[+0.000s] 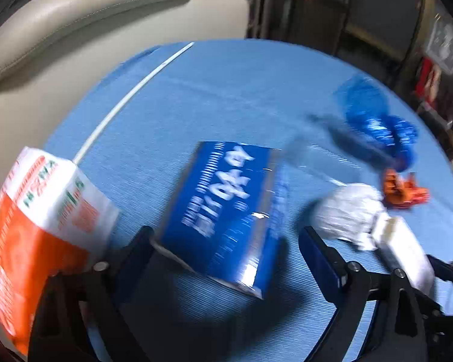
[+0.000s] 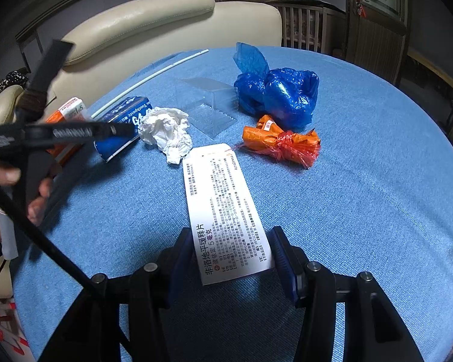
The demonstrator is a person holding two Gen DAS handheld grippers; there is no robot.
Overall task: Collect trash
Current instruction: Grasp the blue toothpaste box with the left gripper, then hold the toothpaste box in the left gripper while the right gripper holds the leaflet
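Two blue-padded fingers of the left gripper [image 1: 226, 247] stand apart around a blue toothpaste box [image 1: 226, 211] in the left wrist view, neither pad visibly pressing it; the box lies on the blue tablecloth [image 1: 226, 90], its long axis running from 6 toward 12 o'clock, tilted slightly right. Motion blur smears its lettering. An orange-and-white carton [image 1: 36, 220] at 9 o'clock is cut off by the frame edge; crumpled tissue [image 1: 347, 211], an orange wrapper [image 1: 404, 190] and a blue plastic bag [image 1: 374, 114] sit toward 2 o'clock, with a white straw [image 1: 130, 96] at 11. In the right wrist view, the right gripper [image 2: 231, 253] clamps a white medicine box [image 2: 223, 208], its long axis pointing toward 12 o'clock. Beyond lie the tissue [image 2: 166, 132], wrapper [image 2: 281, 141], bag [image 2: 281, 93], a clear plastic tray [image 2: 208, 102] and straw [image 2: 154, 78]. At 9 o'clock the other gripper [image 2: 114, 129] and a hand [image 2: 30, 193] hide much of the toothpaste box [image 2: 126, 123] and carton [image 2: 71, 111].
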